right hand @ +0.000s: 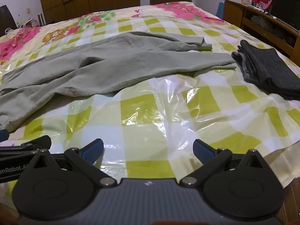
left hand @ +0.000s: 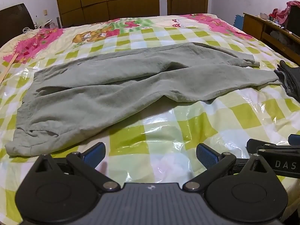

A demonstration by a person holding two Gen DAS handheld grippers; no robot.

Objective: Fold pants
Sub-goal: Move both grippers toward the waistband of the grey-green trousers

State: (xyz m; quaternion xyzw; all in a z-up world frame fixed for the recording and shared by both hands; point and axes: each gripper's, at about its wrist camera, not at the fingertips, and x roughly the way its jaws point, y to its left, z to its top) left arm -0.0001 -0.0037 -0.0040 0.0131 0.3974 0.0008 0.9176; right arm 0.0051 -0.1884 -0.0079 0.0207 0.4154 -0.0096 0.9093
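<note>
Now both jaws stand wide, empty: left gripper (left hand: pixel 150 154), right gripper (right hand: pixel 148 149). Pants (left hand: pixel 116 86) lie spread on the bed (left hand: pixel 163 131), legs splayed. You should pinch waistband and near hem, then lay one leg squarely over the other.

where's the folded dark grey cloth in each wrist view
Left wrist: folded dark grey cloth at the right edge, partly cut off.
Right wrist: upper right, whole, by the near pant-leg hem.
Shared landmark: green pants spread on the checked bed cover.
</note>
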